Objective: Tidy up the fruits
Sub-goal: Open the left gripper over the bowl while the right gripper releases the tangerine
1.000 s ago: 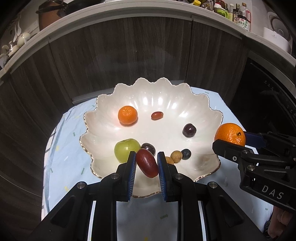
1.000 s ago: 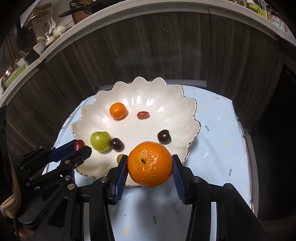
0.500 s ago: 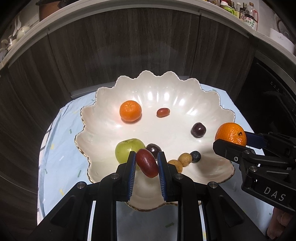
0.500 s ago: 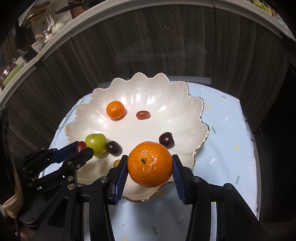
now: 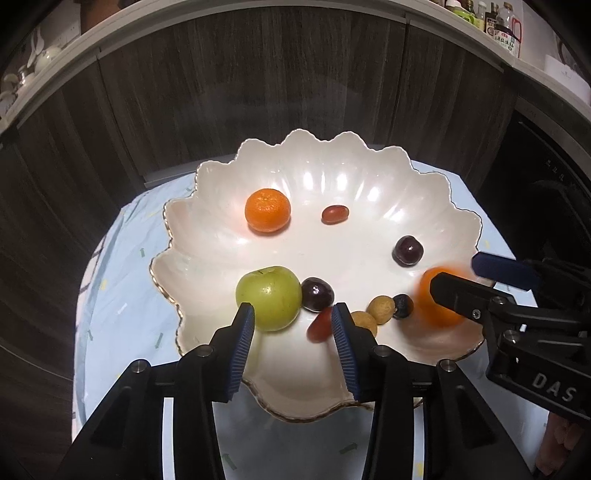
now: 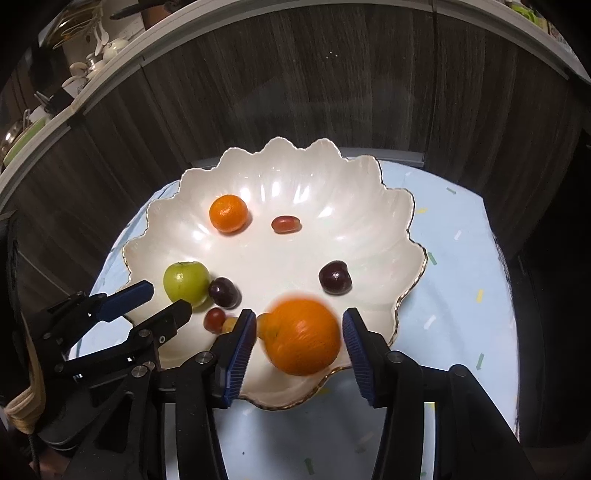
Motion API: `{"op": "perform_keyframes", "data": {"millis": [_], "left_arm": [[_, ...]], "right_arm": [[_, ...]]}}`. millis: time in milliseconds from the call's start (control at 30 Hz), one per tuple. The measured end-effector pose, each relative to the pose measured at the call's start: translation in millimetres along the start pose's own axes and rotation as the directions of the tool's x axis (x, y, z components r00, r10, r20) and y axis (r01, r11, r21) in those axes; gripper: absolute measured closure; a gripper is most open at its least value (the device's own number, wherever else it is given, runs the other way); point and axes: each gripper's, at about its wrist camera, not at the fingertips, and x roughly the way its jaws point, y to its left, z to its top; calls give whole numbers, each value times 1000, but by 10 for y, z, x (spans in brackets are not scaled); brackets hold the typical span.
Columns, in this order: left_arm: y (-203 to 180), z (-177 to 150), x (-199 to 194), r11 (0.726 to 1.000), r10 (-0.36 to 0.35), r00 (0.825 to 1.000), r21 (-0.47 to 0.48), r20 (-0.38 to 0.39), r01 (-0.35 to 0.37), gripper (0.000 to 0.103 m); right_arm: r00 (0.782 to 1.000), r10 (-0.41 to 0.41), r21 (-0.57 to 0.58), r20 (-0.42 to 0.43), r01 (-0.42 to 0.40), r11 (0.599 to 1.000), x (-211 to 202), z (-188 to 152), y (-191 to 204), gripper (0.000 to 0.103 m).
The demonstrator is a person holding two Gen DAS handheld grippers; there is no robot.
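Observation:
A white scalloped bowl (image 5: 424, 199) (image 6: 391, 206) holds a small orange (image 5: 267, 215), a green apple (image 5: 269, 297), dark plums (image 5: 407, 250) and several small fruits. My left gripper (image 5: 293, 325) is open over the bowl's near side; a blurred red grape (image 5: 320, 326) is loose between its fingers, next to the right pad. My right gripper (image 6: 300, 334) is open over the bowl's near right rim; a blurred large orange (image 6: 302, 336) is loose between its pads, touching neither. The orange also shows in the left wrist view (image 5: 437, 299).
The bowl stands on a light blue cloth (image 6: 458, 258) over a small table. Dark wood cabinet fronts (image 5: 258, 85) rise right behind it. A counter above carries bottles (image 5: 502, 26) and crockery (image 6: 92, 59).
Both grippers have moved forward over the bowl and opened. The red grape and the large orange, gripped before, are now loose and blurred in motion.

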Motion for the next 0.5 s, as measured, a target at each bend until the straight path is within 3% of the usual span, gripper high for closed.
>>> {"op": "perform_keyframes", "data": {"millis": [67, 200, 500], "left_arm": [[6, 4, -15, 1000, 6, 1000, -2, 3, -6, 54], [23, 13, -66, 1000, 19, 1000, -9, 14, -19, 42], [54, 14, -223, 999, 48, 998, -21, 38, -47, 29]], "right_arm": [[1000, -8, -3, 13, 8, 1000, -29, 13, 17, 38], [999, -24, -8, 29, 25, 1000, -79, 28, 30, 35], [997, -65, 2, 46, 65, 998, -205, 8, 28, 25]]}}
